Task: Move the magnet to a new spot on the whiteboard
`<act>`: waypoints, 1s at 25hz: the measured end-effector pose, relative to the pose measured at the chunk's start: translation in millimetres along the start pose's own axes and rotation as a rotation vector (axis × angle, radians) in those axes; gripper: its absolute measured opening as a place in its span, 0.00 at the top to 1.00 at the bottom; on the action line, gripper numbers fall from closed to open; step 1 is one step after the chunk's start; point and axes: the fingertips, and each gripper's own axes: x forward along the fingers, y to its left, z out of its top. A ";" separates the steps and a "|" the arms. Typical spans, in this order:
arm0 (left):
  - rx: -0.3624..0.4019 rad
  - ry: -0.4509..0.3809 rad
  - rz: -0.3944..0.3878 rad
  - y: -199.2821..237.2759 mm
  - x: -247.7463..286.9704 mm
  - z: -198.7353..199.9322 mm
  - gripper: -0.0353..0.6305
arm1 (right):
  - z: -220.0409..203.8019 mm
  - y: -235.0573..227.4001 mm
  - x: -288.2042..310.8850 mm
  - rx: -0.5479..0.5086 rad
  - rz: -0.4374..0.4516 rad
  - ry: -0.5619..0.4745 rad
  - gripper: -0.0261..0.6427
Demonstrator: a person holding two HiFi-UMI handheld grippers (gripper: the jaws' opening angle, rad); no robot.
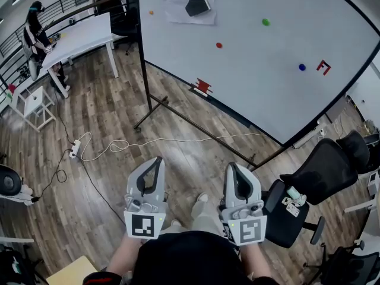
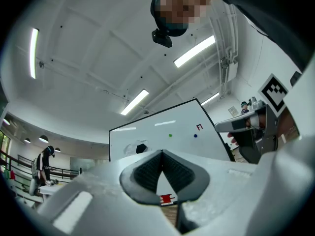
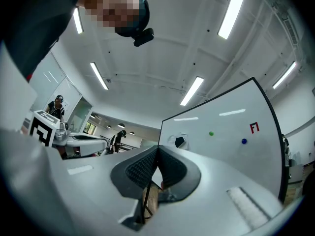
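The whiteboard (image 1: 255, 70) stands ahead of me on a wheeled frame. It carries a small orange magnet (image 1: 151, 12), a red one (image 1: 219, 45), a green one (image 1: 265, 22) and a blue one (image 1: 302, 67). A red F-shaped piece (image 1: 323, 67) sits far right, and another red piece (image 1: 203, 86) near the bottom edge. A black eraser (image 1: 197, 7) rests on a smudged patch. My left gripper (image 1: 155, 160) and right gripper (image 1: 233, 167) are held low, well short of the board, both shut and empty. In the gripper views the left gripper (image 2: 161, 152) and right gripper (image 3: 157, 147) show their pads touching.
A white table (image 1: 83, 37) with a person (image 1: 34, 31) beside it stands at the far left. A black office chair (image 1: 309, 183) is close on my right. A cable and power strip (image 1: 74, 149) lie on the wooden floor. The board's black foot (image 1: 151, 108) juts toward me.
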 end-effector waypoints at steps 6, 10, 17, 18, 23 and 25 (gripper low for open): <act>0.014 -0.020 0.018 9.9 23.2 -3.6 0.94 | -9.1 -14.4 24.6 0.007 0.006 -0.013 0.96; 0.036 0.003 0.027 19.4 42.0 -14.9 0.94 | -20.3 -22.6 49.6 0.018 0.027 -0.008 0.96; 0.035 0.007 0.060 32.4 82.8 -32.3 0.94 | -38.8 -45.8 93.5 0.030 0.057 -0.007 0.96; 0.039 0.007 0.060 34.0 89.1 -34.5 0.94 | -41.2 -49.3 99.8 0.032 0.060 -0.007 0.96; 0.037 0.006 0.082 42.3 120.6 -43.7 0.94 | -50.8 -64.5 131.9 0.034 0.091 -0.016 0.96; 0.031 0.013 0.090 42.2 133.4 -48.4 0.94 | -54.6 -73.8 142.4 0.036 0.099 -0.019 0.96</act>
